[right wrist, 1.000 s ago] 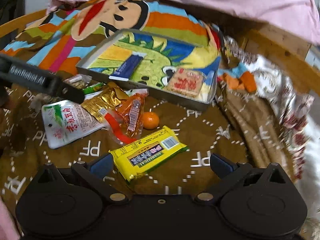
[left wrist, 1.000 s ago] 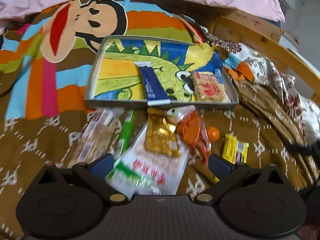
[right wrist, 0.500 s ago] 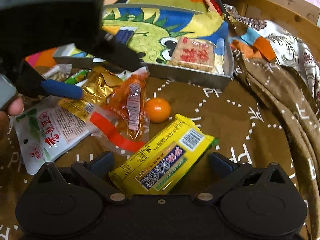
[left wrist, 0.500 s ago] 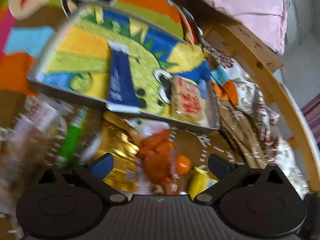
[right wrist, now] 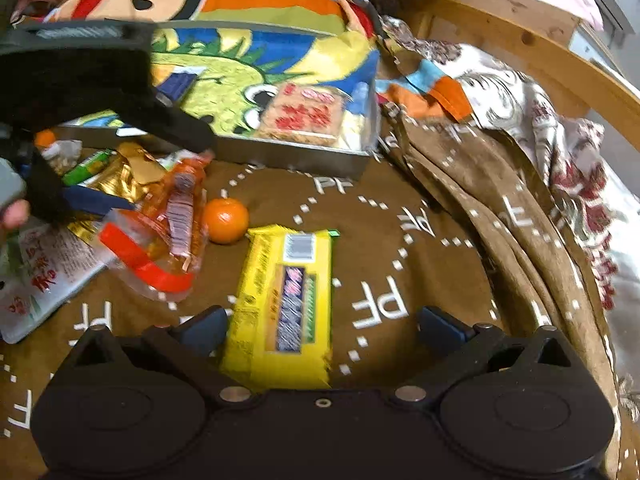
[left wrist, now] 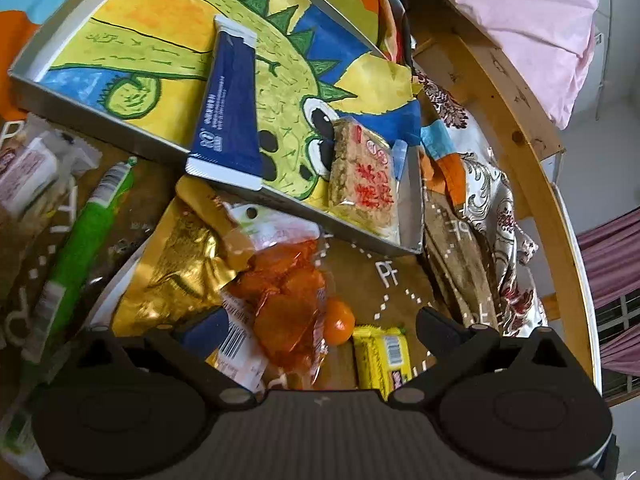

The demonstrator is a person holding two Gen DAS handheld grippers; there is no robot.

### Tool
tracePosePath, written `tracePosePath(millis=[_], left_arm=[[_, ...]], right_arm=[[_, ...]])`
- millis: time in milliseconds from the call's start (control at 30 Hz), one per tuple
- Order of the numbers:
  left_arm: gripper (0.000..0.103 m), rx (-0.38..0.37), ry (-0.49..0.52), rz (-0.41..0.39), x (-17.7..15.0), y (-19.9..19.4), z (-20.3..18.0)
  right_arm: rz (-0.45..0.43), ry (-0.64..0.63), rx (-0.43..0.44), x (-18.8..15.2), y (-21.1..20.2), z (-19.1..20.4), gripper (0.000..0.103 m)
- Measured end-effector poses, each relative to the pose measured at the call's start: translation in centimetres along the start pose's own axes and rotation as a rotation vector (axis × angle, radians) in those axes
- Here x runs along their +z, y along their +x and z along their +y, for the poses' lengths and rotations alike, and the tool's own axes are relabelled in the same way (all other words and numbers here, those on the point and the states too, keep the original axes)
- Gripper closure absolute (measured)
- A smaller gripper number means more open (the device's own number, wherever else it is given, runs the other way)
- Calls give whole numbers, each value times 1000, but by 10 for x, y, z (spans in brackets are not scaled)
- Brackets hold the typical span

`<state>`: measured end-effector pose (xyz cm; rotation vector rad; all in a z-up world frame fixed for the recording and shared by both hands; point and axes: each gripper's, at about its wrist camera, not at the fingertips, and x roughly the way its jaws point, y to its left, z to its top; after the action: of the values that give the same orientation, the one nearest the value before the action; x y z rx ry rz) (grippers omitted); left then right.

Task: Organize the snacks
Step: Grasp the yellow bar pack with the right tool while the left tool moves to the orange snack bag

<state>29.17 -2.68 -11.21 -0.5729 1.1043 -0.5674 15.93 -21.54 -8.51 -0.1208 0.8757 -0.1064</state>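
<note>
A metal tray [left wrist: 280,204] with a dinosaur picture holds a dark blue packet [left wrist: 230,112] and a square biscuit pack [left wrist: 366,180]. My left gripper [left wrist: 320,324] is open above an orange snack bag [left wrist: 288,300], between a gold packet [left wrist: 180,268] and a small orange [left wrist: 340,322]. My right gripper [right wrist: 324,324] is open around a yellow bar [right wrist: 286,300], which lies between its fingers on the brown blanket. In the right wrist view the left gripper [right wrist: 132,168] hangs over the orange bag [right wrist: 172,216], beside the orange [right wrist: 225,220] and the tray [right wrist: 296,152].
A green stick pack [left wrist: 80,236], a white pouch [right wrist: 44,276] and a clear wrapped snack [left wrist: 28,172] lie left of the pile. Crumpled blankets [right wrist: 520,200] and a wooden bed rail [left wrist: 520,152] rise on the right.
My left gripper has moved forward and down over the orange bag. My right gripper has closed in on the yellow bar, which now lies lengthwise between its fingers.
</note>
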Motion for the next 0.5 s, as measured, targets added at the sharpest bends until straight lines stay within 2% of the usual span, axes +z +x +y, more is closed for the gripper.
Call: tracePosePath(millis=[133,233,400,467,500], left_arm=[[7,12,39,4,-2,5,-4],[13,7,51,3,-6,5,-5],[31,27,10,-23,-6,2,6],[41,41,-15,-23,-5,3,10],[42,36,-24,-22,-5,3,12]], right_arm=[[-17,-21,25,3,0,8,1],[1,5,50,2,3,8,3],[-2,69,115,3,4,3,19],[-15,56,126,4,2,7,26],[-18,46,132,3,1,10,29]])
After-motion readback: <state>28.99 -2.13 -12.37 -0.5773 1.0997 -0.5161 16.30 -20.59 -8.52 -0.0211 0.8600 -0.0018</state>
